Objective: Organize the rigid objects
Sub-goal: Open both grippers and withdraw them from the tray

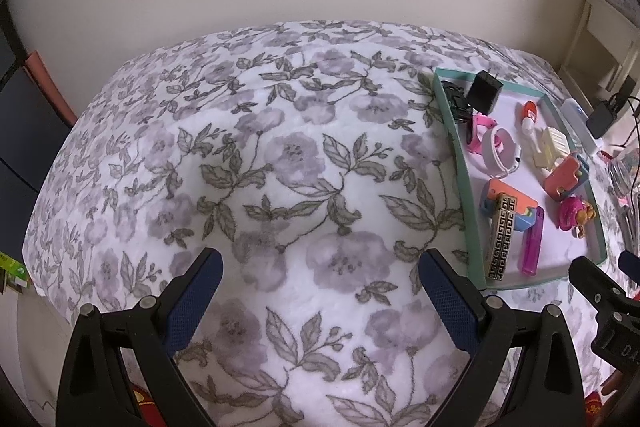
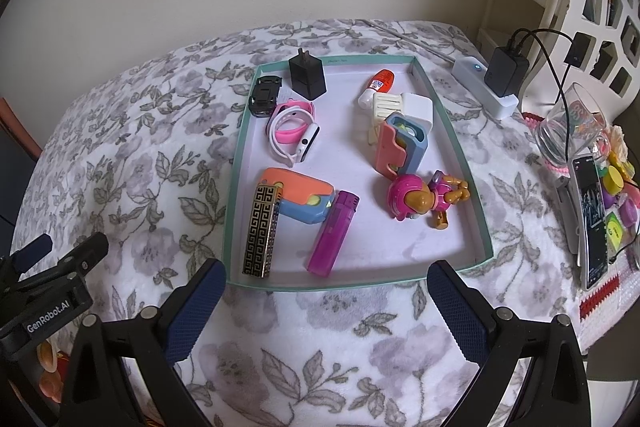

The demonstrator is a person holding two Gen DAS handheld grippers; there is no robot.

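Left gripper [image 1: 320, 291], right gripper [image 2: 326, 301]: both low over the floral blanket [image 1: 280, 167], jaws wide, empty. Teal tray [image 2: 452, 131] just beyond the right fingertips.

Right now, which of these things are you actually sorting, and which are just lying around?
Being sorted, all in the teal tray: purple lighter, patterned harmonica, toy figure, pink watch, black charger.

Just lying about: power strip, glass, phone.

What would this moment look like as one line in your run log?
left gripper: open, empty | right gripper: open, empty | tray: holds toys, lighter, charger
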